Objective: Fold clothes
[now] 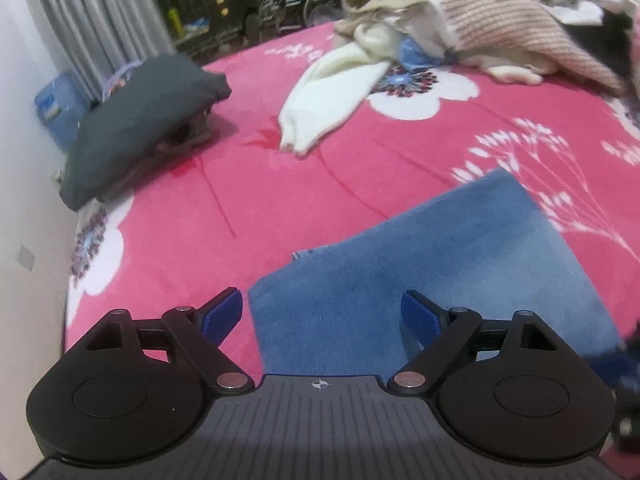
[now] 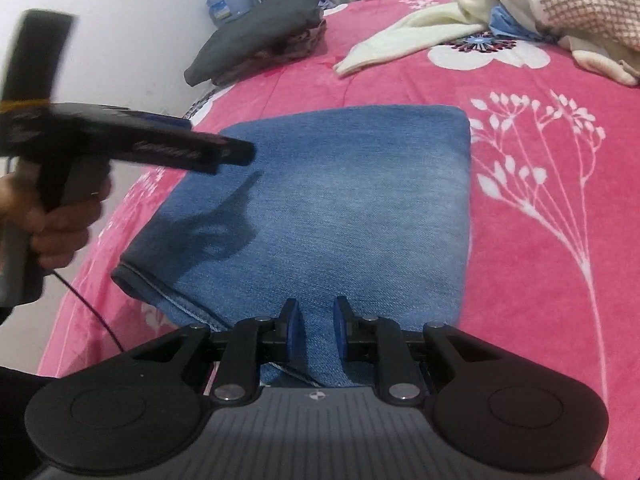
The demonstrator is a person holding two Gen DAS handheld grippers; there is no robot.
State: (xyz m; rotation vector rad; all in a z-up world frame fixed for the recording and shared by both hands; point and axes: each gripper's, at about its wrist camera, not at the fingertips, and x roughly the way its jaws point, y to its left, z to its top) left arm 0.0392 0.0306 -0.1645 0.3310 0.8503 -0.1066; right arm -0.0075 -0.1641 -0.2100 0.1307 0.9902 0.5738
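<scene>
The right gripper (image 2: 316,322) hangs over the near edge of the folded jeans (image 2: 328,208). Its jaws stand a narrow gap apart, with denim showing between the blue pads (image 2: 294,320); whether the pads press the cloth cannot be told. The left gripper (image 1: 322,316) has its jaws spread wide and holds nothing; the near corner of the jeans lies below the gap, closer to the right-hand pad. In the right wrist view that gripper shows blurred at 9 o'clock, above the left side of the jeans and casting a shadow on them, with the person's hand (image 2: 60,224) round its grip and a thin cable trailing down from it.

The jeans lie folded into a flat block on the pink blanket (image 2: 540,240), which bears white flowers and sprigs. The folded edge is toward 12 o'clock and a stitched hem shows at 7 o'clock in the right wrist view.

Farther out, at about 11 o'clock, a dark grey folded garment (image 1: 140,120) sits on other cloth near the bed's edge, with a blue water jug (image 1: 60,100) behind it by the wall. At 12 o'clock a cream garment (image 1: 324,96) trails out of a loose pile (image 1: 480,20) of unfolded clothes at 1 o'clock: beige, white and a pink striped knit. The jeans lie well apart from both heaps. Grey curtains (image 1: 100,12) hang at 11 o'clock.
</scene>
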